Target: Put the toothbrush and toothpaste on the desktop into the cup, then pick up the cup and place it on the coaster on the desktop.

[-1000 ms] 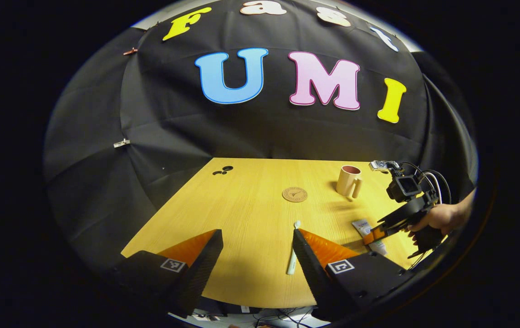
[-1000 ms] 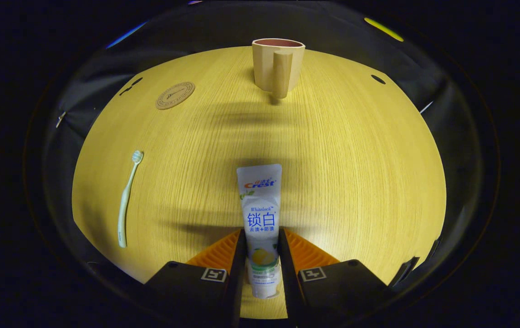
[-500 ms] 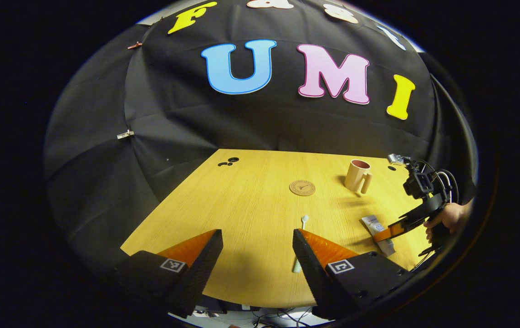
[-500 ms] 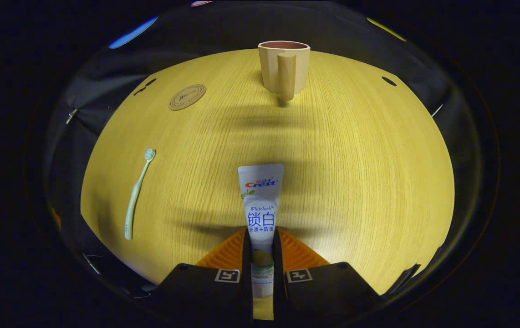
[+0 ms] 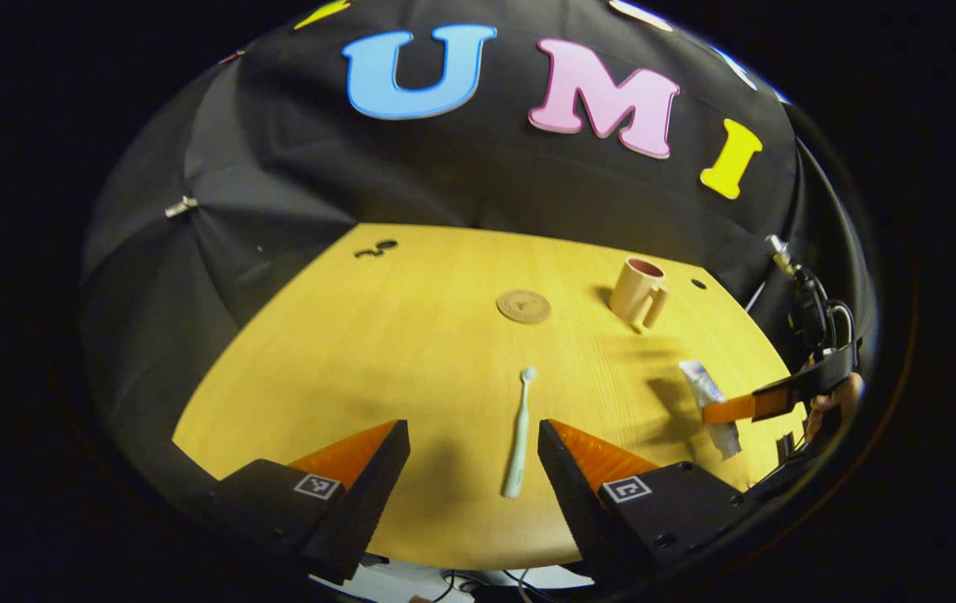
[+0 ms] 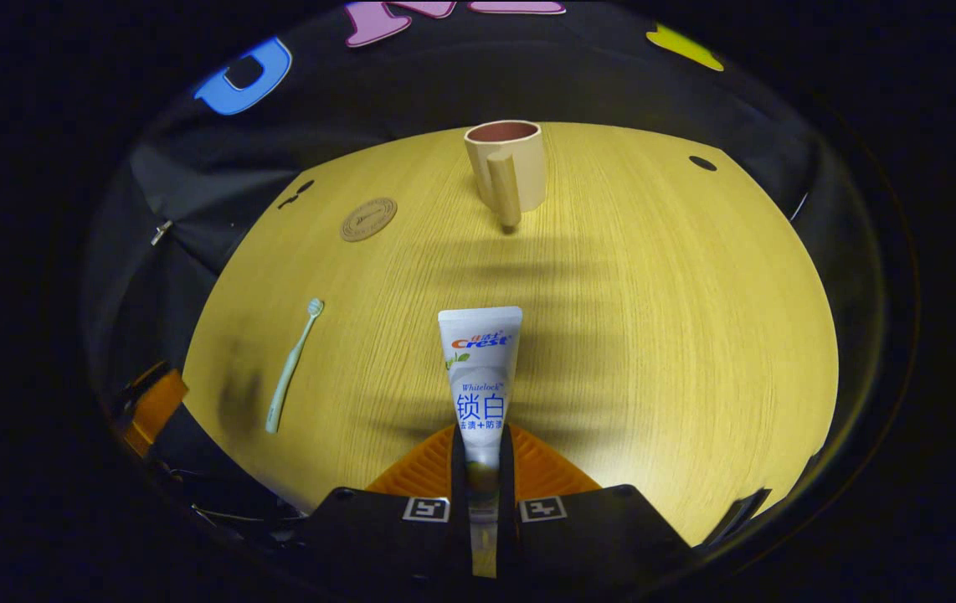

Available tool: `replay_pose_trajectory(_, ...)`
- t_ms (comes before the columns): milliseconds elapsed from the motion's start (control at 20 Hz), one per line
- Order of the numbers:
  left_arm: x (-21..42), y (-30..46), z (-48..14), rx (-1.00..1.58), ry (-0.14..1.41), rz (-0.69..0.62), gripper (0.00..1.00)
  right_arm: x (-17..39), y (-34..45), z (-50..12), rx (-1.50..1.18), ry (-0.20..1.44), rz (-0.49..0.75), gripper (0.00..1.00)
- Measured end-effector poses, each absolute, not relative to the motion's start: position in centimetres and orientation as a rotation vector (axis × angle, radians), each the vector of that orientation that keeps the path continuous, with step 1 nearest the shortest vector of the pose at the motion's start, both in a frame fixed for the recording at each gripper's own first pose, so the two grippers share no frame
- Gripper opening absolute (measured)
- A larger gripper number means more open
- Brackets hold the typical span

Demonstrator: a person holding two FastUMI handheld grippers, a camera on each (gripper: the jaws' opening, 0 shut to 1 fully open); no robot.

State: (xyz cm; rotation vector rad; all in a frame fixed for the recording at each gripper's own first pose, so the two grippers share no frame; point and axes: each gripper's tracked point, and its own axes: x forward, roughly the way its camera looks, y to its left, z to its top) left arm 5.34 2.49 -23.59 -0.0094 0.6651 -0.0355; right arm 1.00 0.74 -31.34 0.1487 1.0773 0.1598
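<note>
My right gripper (image 6: 479, 437) is shut on the white toothpaste tube (image 6: 480, 360), which sticks out ahead of its fingers and hangs a little above the wooden table (image 6: 654, 318). In the left gripper view the same tube (image 5: 706, 389) shows lifted at the right, held by the right gripper (image 5: 729, 410). A beige cup (image 6: 507, 167) with a handle stands upright at the far side. The pale green toothbrush (image 5: 517, 431) lies flat between the open fingers of my left gripper (image 5: 472, 435), nearer the right one. The toothbrush (image 6: 294, 377) lies apart from the tube.
A round cork coaster (image 5: 523, 306) lies left of the cup (image 5: 635, 289), also visible as the coaster (image 6: 368, 219) in the right gripper view. Small dark holes (image 5: 376, 248) mark the table's far left. The table's near edge runs just below my left fingers.
My right gripper closed tighter on the toothpaste and lifted it off the table. My left gripper tilted down and shifted so the toothbrush now lies between its fingers.
</note>
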Motion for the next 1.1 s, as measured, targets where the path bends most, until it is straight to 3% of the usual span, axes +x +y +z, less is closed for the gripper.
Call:
replay_pose_trajectory(450, 9.5, -0.4, -31.5, 0.088, 0.867, -0.143, 0.93, 1.0, -3.2, -25.0, 0.200, 0.919, 0.128, 0.15)
replay_pose_trajectory(600, 10.2, -0.8, -33.2, 0.083, 0.939, -0.143, 0.81, 0.3, -3.8, -24.2, 0.216, 0.912, 0.126, 0.15)
replay_pose_trajectory(800, 11.0, -0.6, -34.4, 0.108, 1.000, -0.128, 0.77, 0.8, -4.1, -23.2, 0.210, 0.885, 0.135, 0.15)
replay_pose_trajectory(850, 11.2, -0.6, -34.5, 0.125, 1.015, -0.129, 0.70, 1.0, -4.0, -23.0, 0.213, 0.880, 0.139, 0.15)
replay_pose_trajectory(900, 11.1, -0.4, -34.7, 0.151, 1.036, -0.122, 0.72, 1.1, -3.8, -23.0, 0.219, 0.875, 0.145, 0.15)
replay_pose_trajectory(1100, 11.2, -0.9, -34.8, 0.185, 1.102, -0.141, 0.50, 1.7, -3.2, -23.1, 0.213, 0.858, 0.170, 0.15)
